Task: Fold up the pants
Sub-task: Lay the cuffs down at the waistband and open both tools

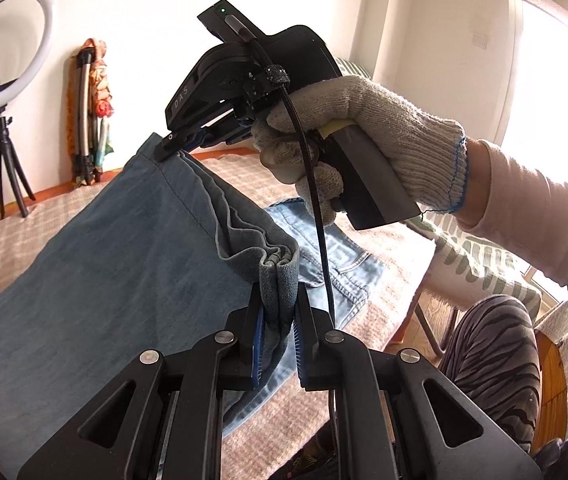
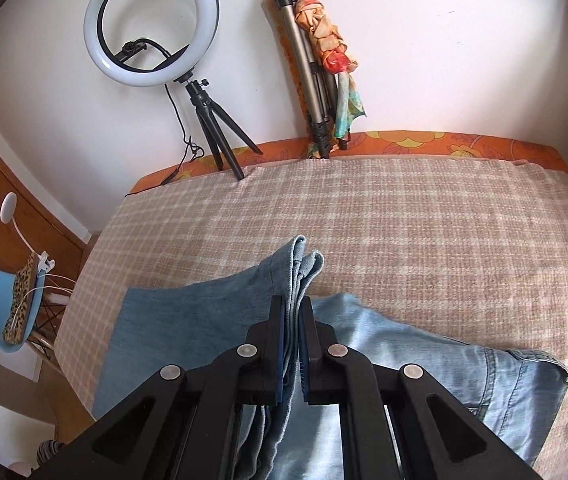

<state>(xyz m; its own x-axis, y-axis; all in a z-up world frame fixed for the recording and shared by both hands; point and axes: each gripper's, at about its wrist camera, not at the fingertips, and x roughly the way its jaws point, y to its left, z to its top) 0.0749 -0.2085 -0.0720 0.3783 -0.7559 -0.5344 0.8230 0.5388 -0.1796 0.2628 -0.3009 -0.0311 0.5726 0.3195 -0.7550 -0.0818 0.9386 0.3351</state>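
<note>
Blue denim pants (image 1: 96, 264) hang in a lifted fold over the checked bed cover (image 1: 371, 240). My left gripper (image 1: 278, 312) is shut on a bunched hem of the pants (image 1: 280, 276). In the left wrist view my right gripper (image 1: 170, 148), held by a gloved hand (image 1: 363, 128), pinches the far edge of the same fold. The right wrist view shows my right gripper (image 2: 292, 320) shut on layered denim edges (image 2: 301, 268), with the paler waist part of the pants (image 2: 463, 376) lying flat on the cover (image 2: 403, 220) to the right.
A ring light on a small tripod (image 2: 152, 28) and a folded tripod wrapped in a scarf (image 2: 319, 64) stand against the far wall. A blue chair (image 2: 0, 308) sits left of the bed. A person's striped trouser leg (image 1: 491, 360) and a patterned cushion (image 1: 475, 256) are at the right.
</note>
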